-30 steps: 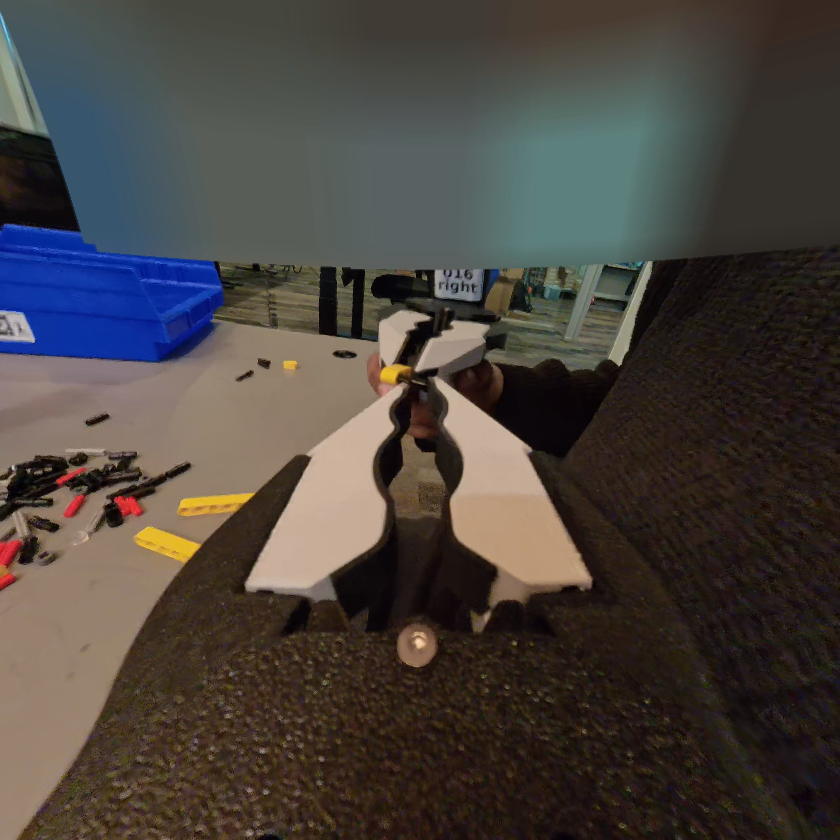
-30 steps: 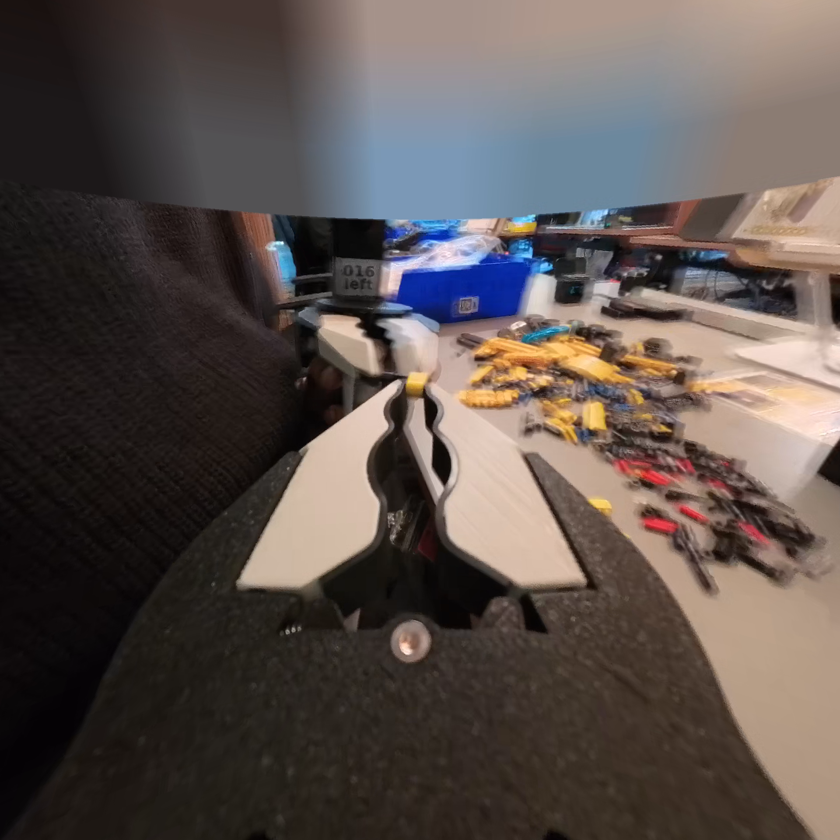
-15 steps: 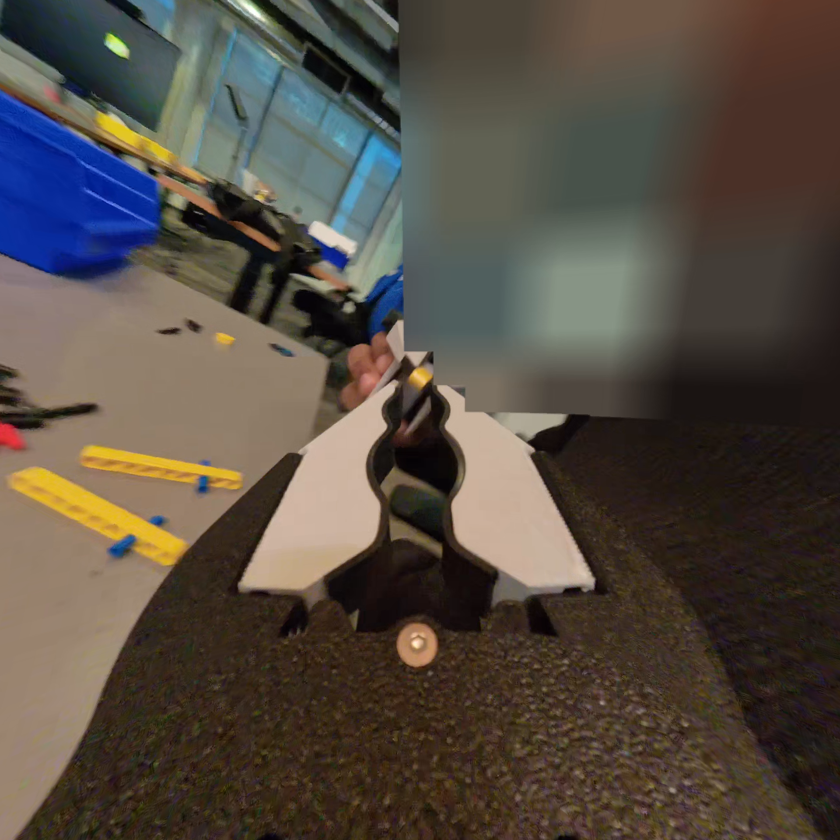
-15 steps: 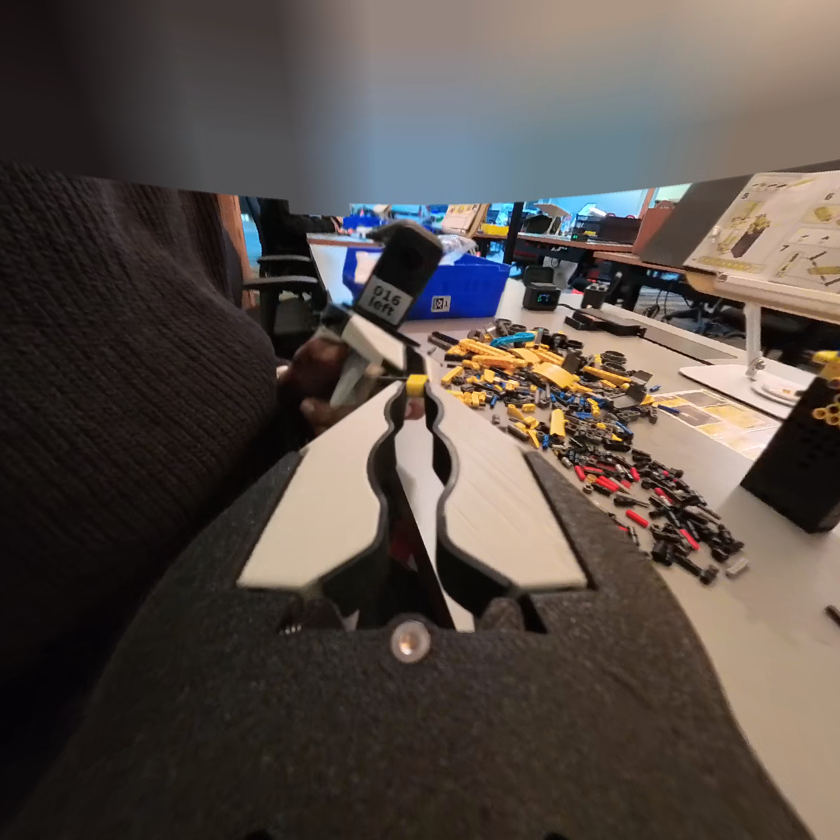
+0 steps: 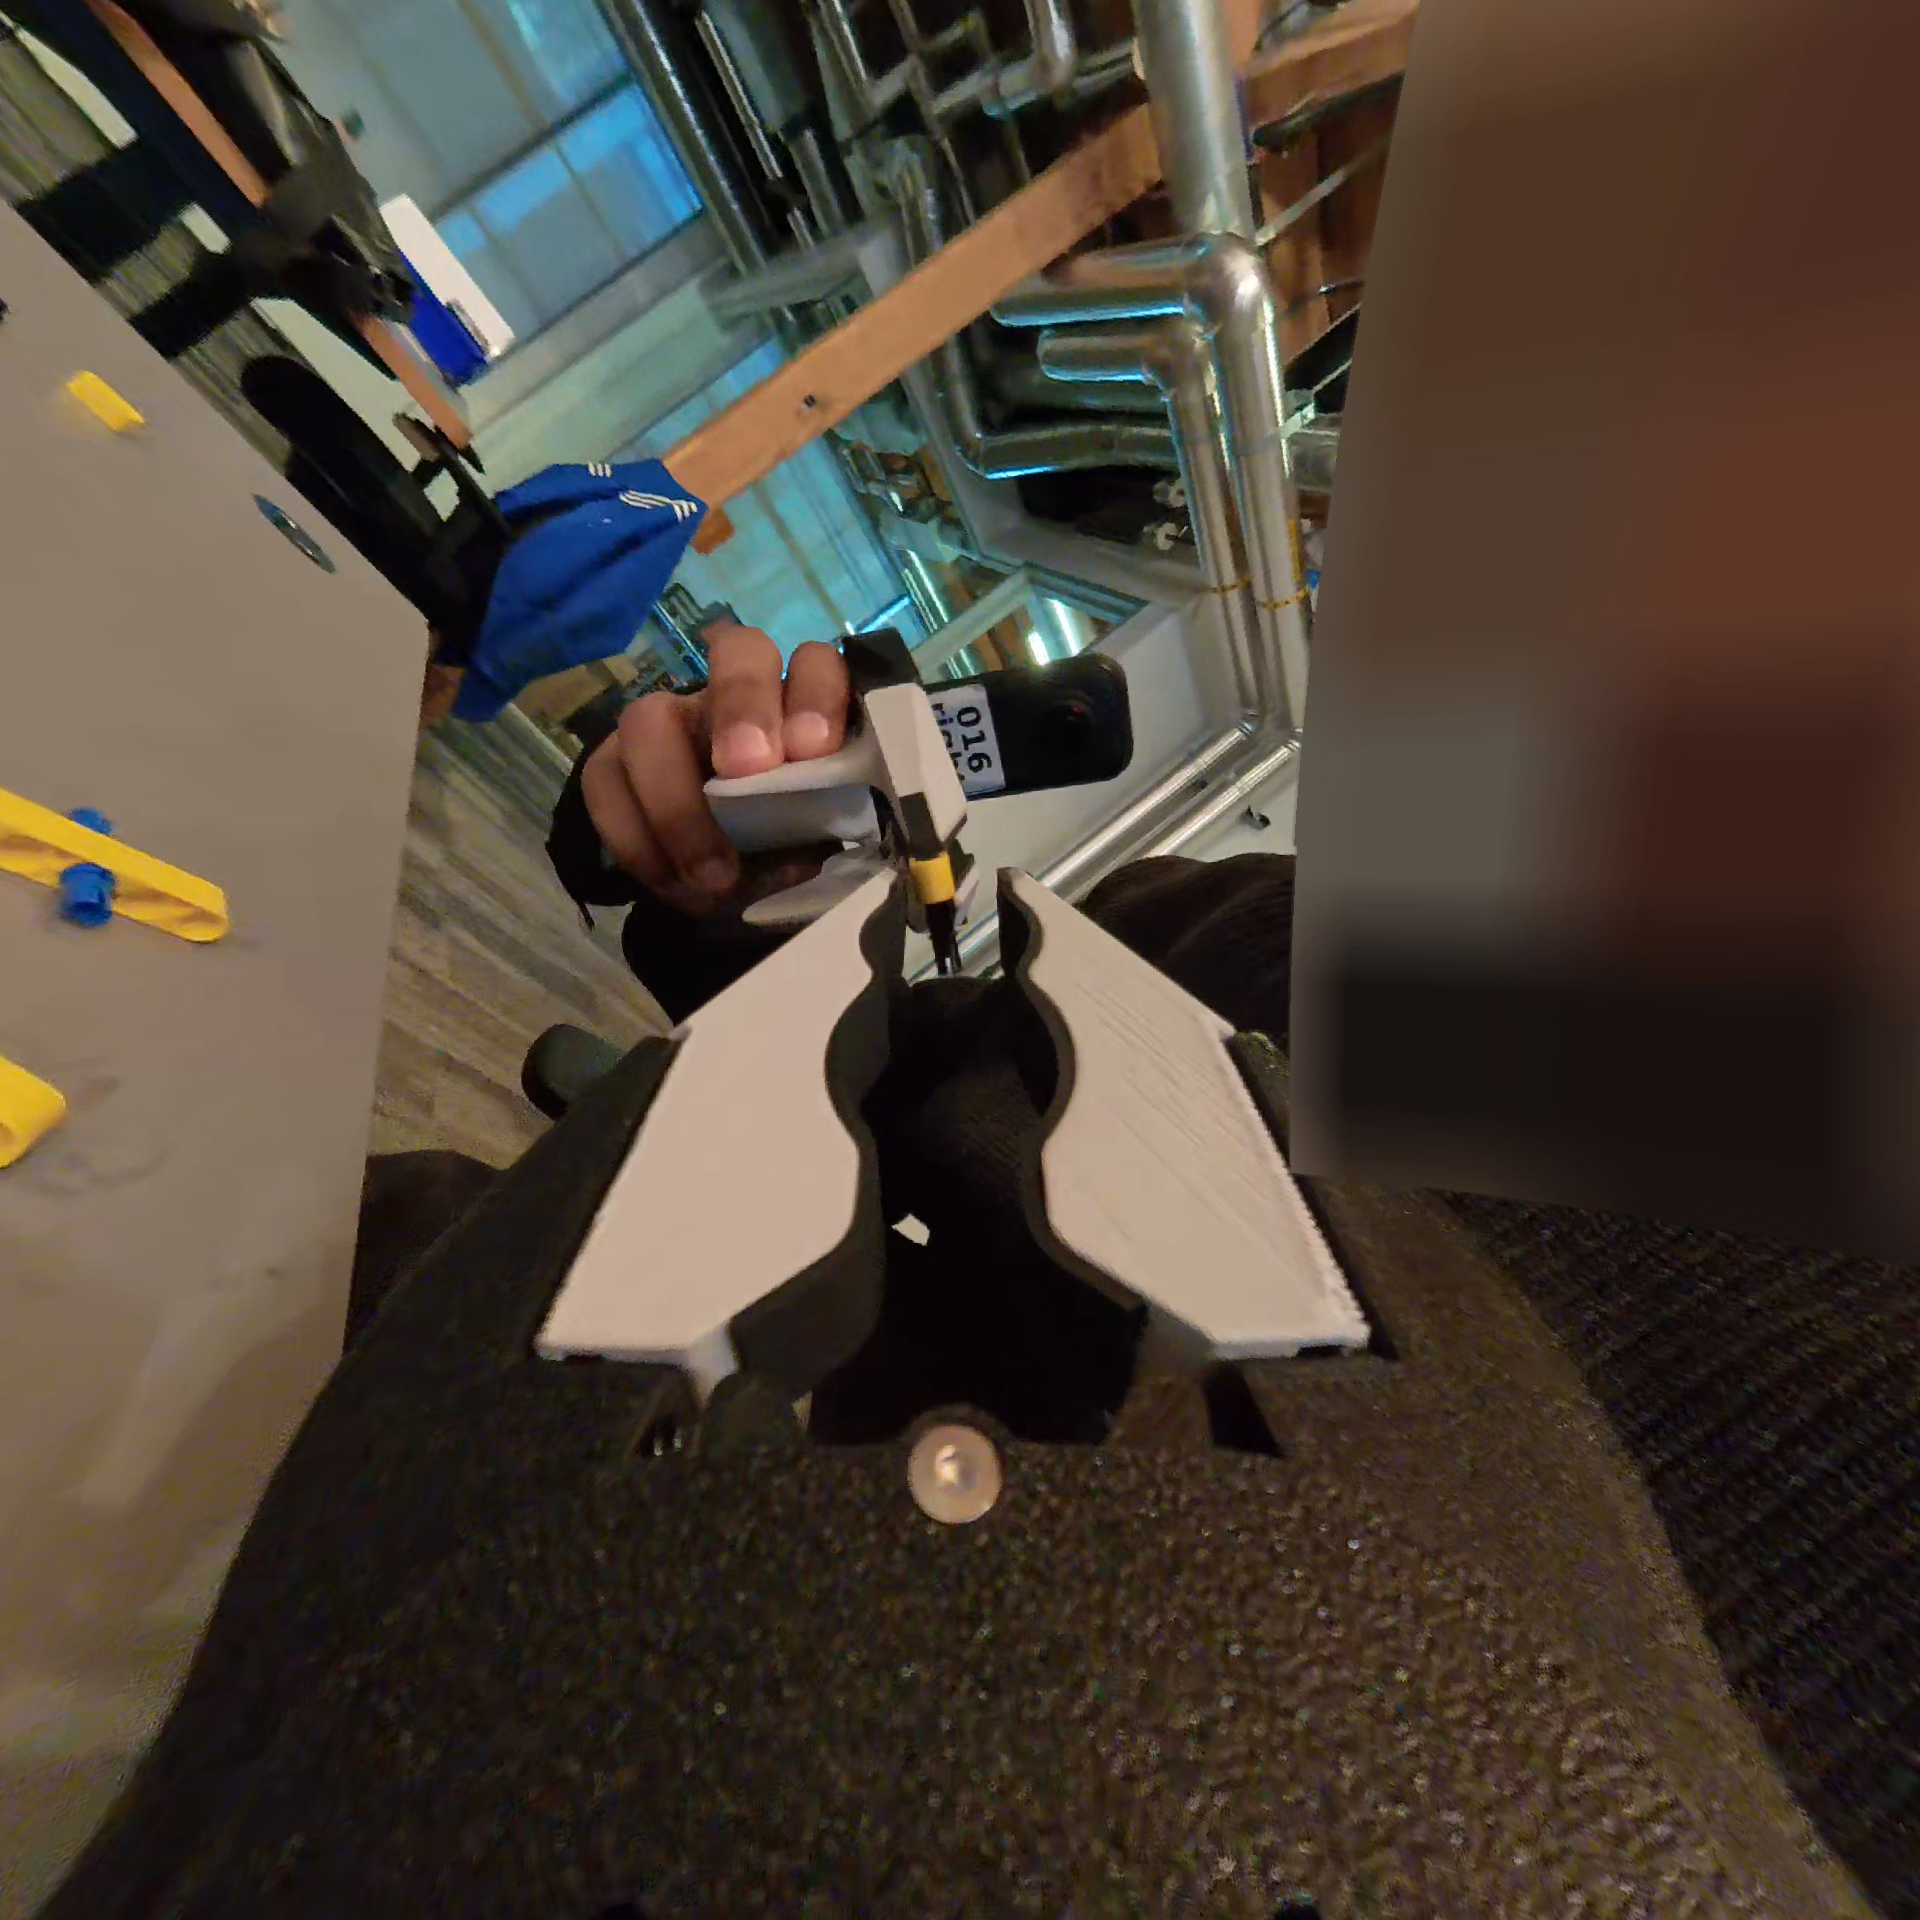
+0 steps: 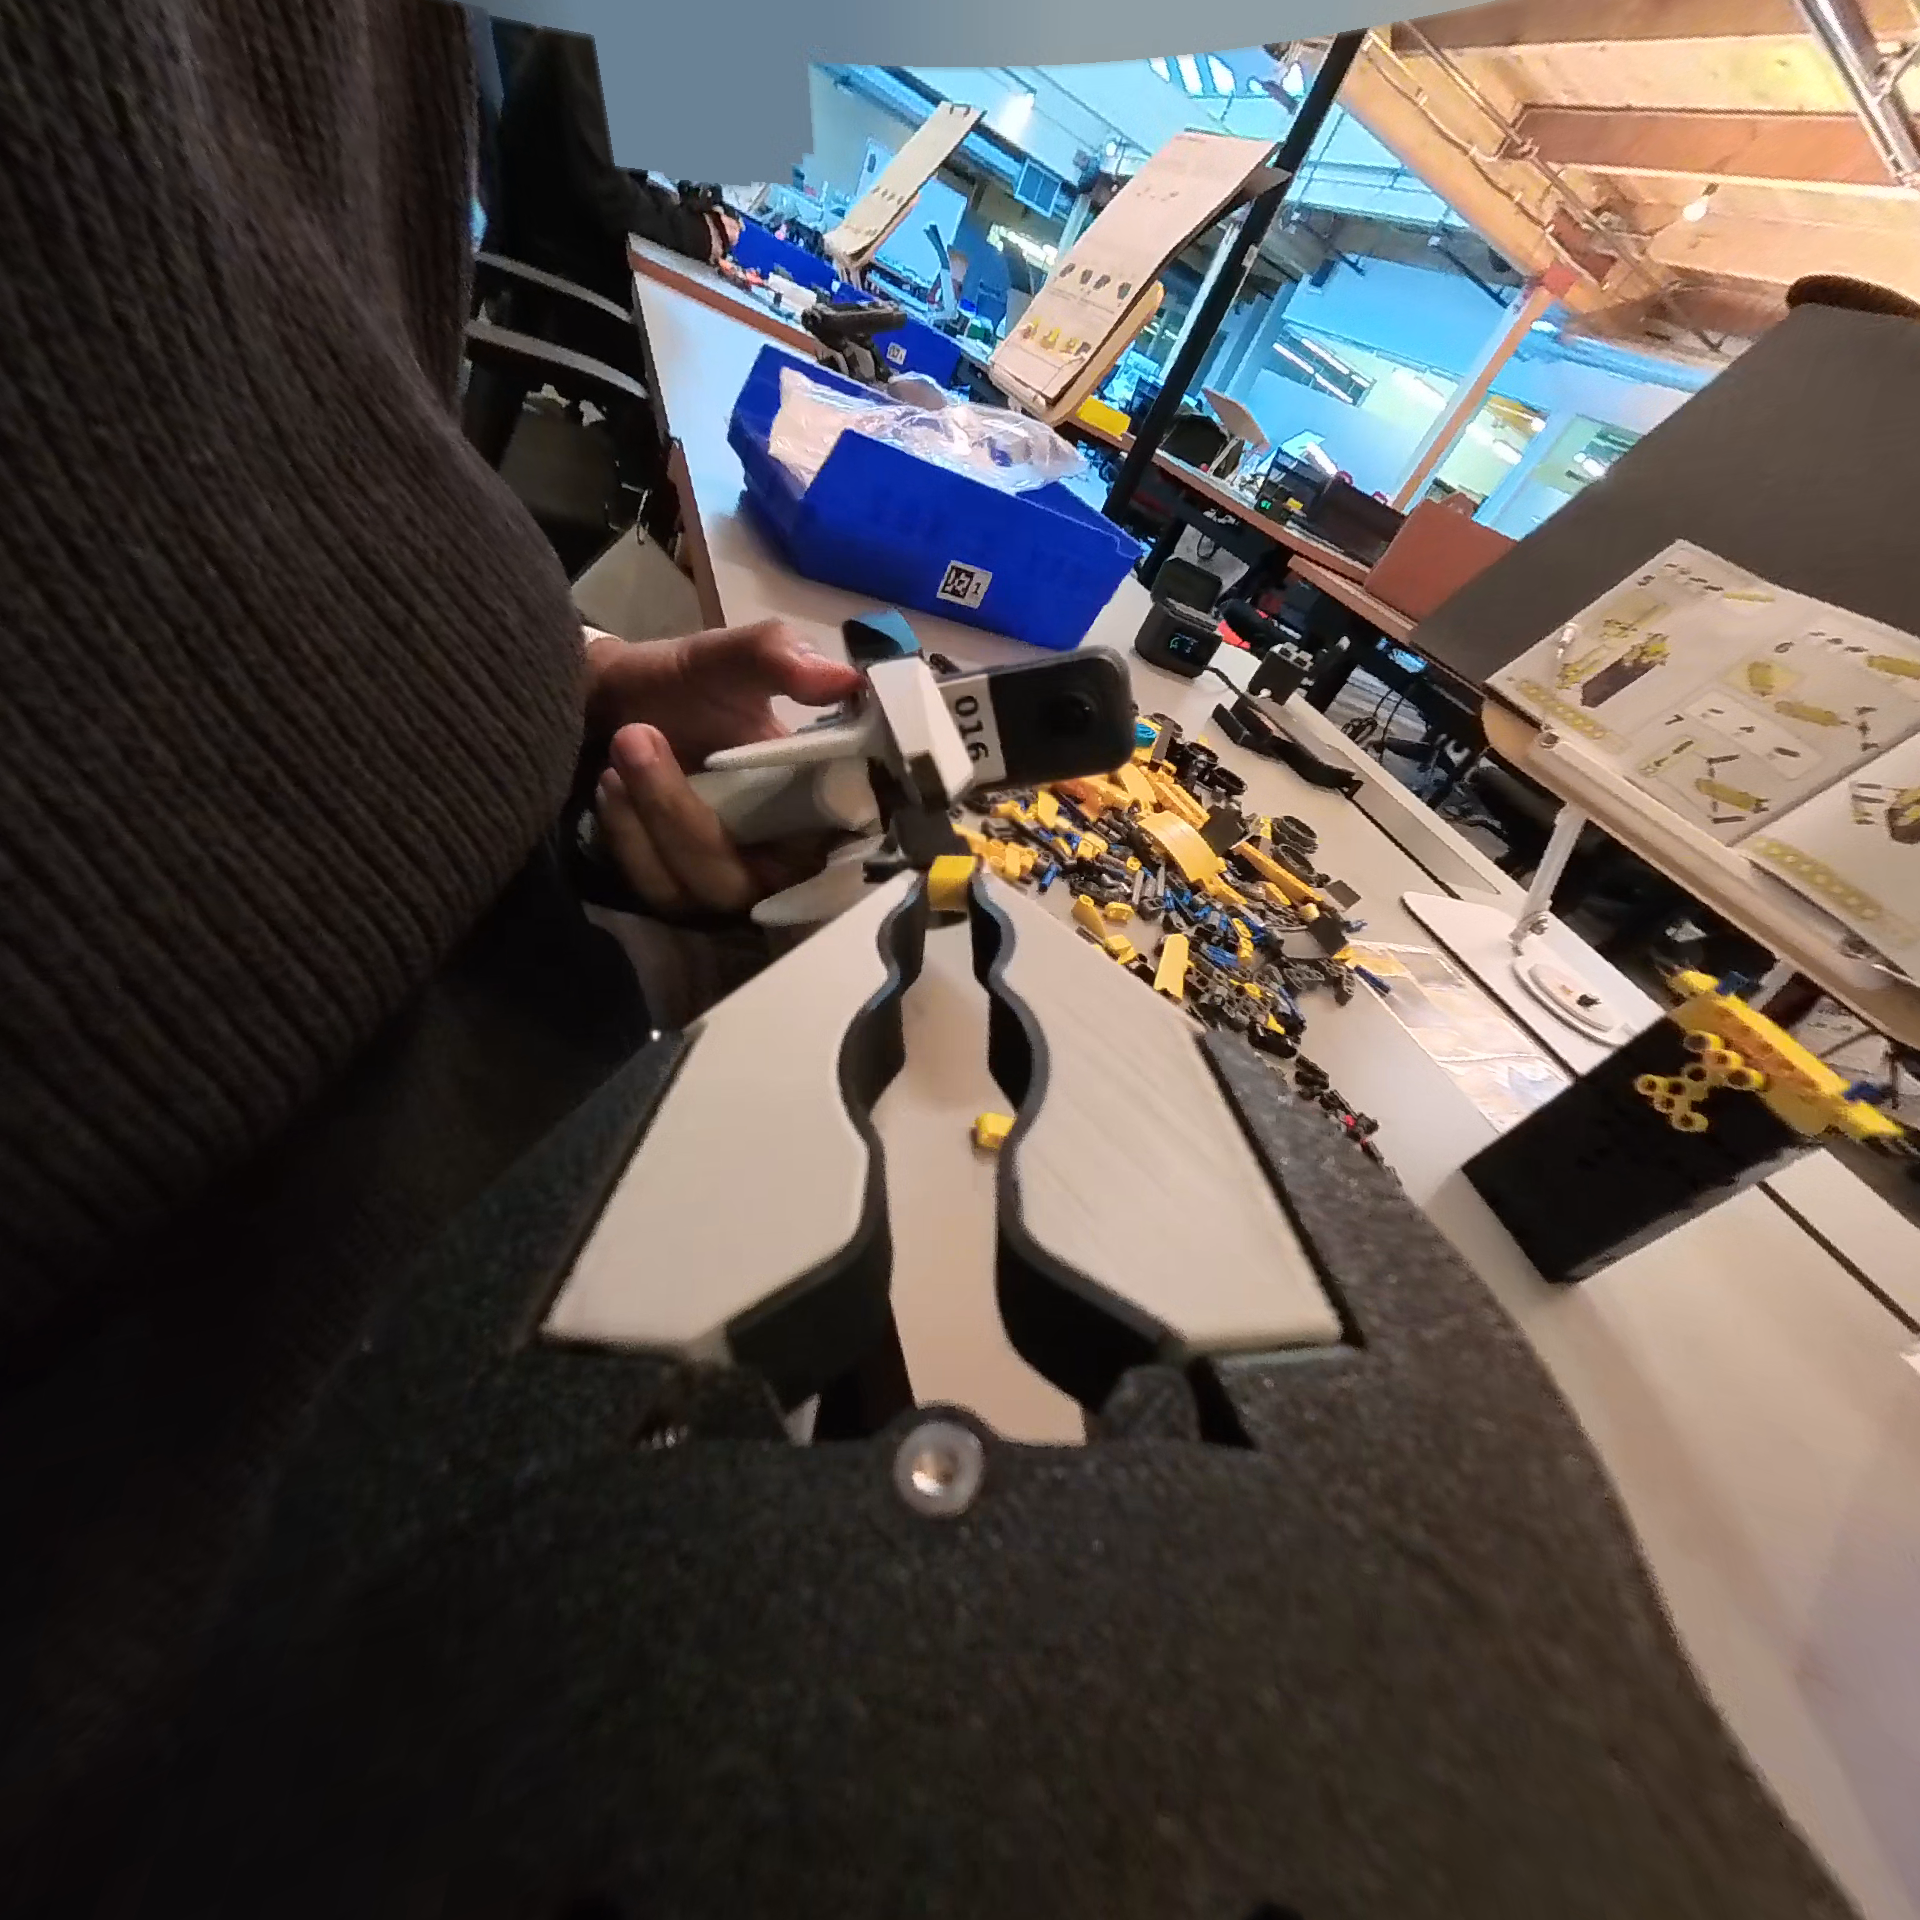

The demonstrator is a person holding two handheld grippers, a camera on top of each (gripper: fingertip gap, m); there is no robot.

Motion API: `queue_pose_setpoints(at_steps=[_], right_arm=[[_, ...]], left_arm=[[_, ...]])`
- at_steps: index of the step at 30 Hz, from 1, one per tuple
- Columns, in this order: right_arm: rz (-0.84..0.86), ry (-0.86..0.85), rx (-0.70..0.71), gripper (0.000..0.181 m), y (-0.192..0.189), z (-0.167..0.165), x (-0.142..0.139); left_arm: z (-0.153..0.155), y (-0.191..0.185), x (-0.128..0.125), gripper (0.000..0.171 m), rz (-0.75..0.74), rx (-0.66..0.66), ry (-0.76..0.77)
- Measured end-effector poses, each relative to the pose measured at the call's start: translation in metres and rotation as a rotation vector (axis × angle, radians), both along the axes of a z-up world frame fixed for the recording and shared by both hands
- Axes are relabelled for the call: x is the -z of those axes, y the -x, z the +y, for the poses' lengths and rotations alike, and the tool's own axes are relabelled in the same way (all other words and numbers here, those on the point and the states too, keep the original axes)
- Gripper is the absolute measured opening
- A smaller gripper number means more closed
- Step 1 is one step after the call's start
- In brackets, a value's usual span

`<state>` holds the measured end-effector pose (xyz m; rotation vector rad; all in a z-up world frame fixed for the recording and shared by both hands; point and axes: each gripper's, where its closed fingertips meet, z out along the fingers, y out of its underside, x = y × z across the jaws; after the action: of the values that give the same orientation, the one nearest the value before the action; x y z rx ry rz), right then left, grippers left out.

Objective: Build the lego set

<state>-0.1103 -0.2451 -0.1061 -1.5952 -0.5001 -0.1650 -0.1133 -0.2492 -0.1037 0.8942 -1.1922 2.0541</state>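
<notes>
The left claw stands parted, empty, its tips flanking a thin black axle. The right claw nips a small yellow piece on that axle, above the grey table, near the loose parts pile.

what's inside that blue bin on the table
In the right wrist view, the blue bin holds crumpled clear plastic bags heaped above its rim. Whatever lies beneath or inside them is covered and cannot be seen.
</notes>
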Motion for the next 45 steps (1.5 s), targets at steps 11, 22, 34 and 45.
queue_pose_setpoints(at_steps=[11, 22, 34, 45], right_arm=[[-0.069, -0.028, 0.118, 0.012, -0.012, 0.006, 0.0], [-0.235, 0.02, 0.261, 0.03, -0.018, 0.021, 0.017], [-0.2, 0.058, 0.227, 0.026, -0.015, 0.023, 0.017], [-0.148, 0.059, 0.218, 0.025, -0.015, 0.021, 0.015]], left_arm=[[0.006, -0.012, 0.003, 0.007, 0.051, -0.072, -0.003], [0.014, -0.027, 0.013, 0.006, 0.12, -0.184, -0.016], [0.008, -0.024, 0.014, 0.006, 0.102, -0.171, -0.048], [0.006, -0.023, 0.011, 0.006, 0.086, -0.184, -0.048]])
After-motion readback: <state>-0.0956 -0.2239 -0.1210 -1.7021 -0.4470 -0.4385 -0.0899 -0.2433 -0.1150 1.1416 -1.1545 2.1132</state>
